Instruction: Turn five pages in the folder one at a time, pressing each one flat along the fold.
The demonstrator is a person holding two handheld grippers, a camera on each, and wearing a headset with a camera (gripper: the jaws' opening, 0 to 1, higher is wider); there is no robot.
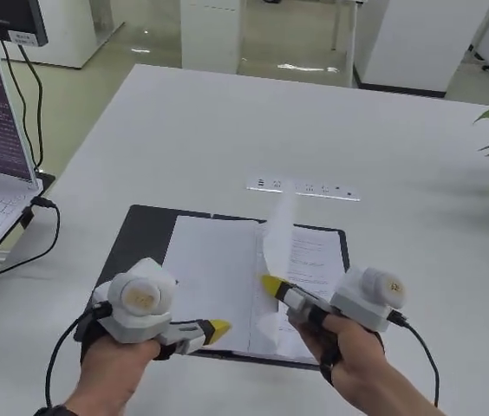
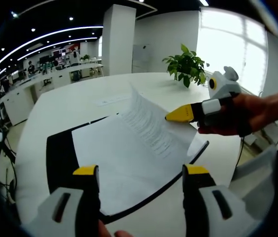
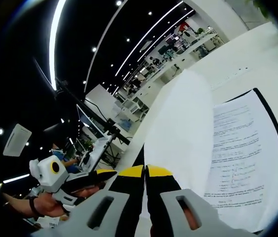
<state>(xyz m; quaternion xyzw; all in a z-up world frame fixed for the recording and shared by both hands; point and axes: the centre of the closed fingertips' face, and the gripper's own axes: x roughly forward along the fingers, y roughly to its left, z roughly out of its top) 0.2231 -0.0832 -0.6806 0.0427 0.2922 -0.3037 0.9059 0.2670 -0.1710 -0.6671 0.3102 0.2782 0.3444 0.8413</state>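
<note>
light: bright, even | glare: floor (image 1: 301,67) | shadows: soft | edges: fisheye-bent | focus: sharp

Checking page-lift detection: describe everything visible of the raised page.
The raised page is a thin white paper sheet with printed lines on one face. It stands bowed above the fold of the open black folder. The fingers of the right gripper are shut on its lower part.
</note>
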